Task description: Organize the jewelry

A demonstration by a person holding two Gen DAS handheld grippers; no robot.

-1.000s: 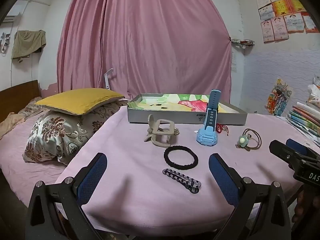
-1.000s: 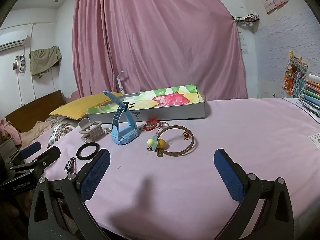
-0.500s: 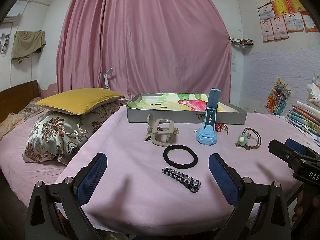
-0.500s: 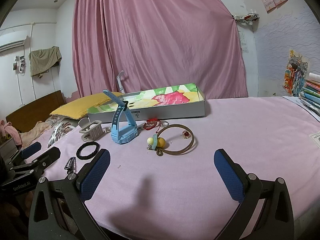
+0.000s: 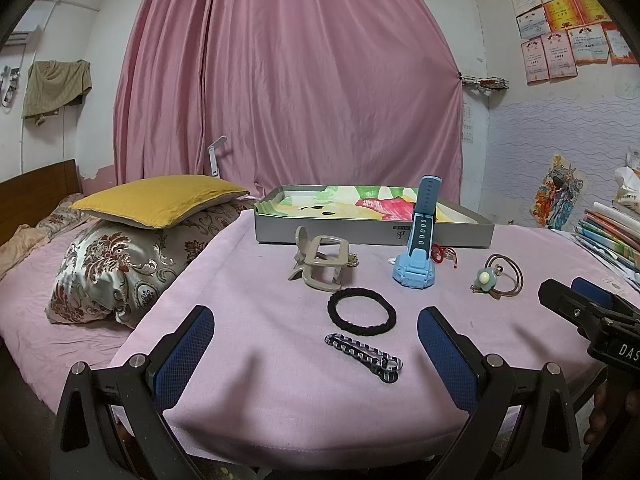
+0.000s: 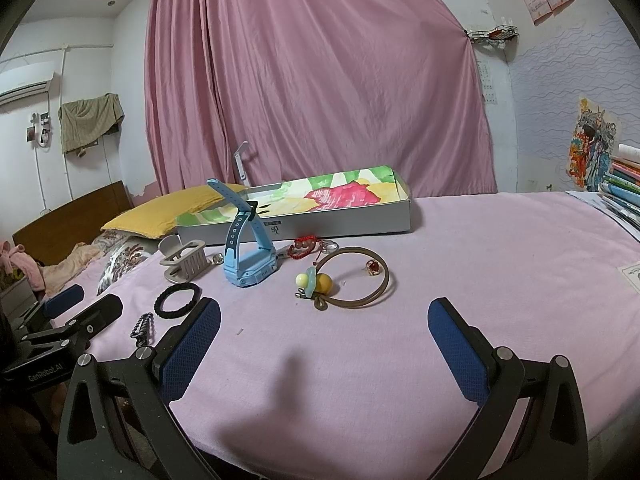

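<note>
- Left claw [image 5: 316,344] wide, nothing in it, hovering at near edge of worktop [image 5: 248,408]; right claw [image 6: 324,336] wide too, nothing in it
- Jewelry all loose on pink cloth, none in box [image 5: 372,236] at the back: striped clip [image 5: 362,357] nearest left claw; black band [image 5: 362,311] just behind it; beige claw-clip [image 5: 320,266]; blue watch [image 5: 414,256] propped upright; brown tie with bead [image 6: 348,284] ahead of right claw; red ring [image 6: 373,267] inside its loop; red bracelet [image 6: 304,246] close by watch
- Task looks barely begun; likely first pick is striped clip or tie
- Risks: clip lies flat and thin, pads may pinch cloth and drag everything; watch stands on its strap, a brush would tip it; lifting tie may flick ring away; ring tiny, easy to miss; two claws close together at left, could bump
</note>
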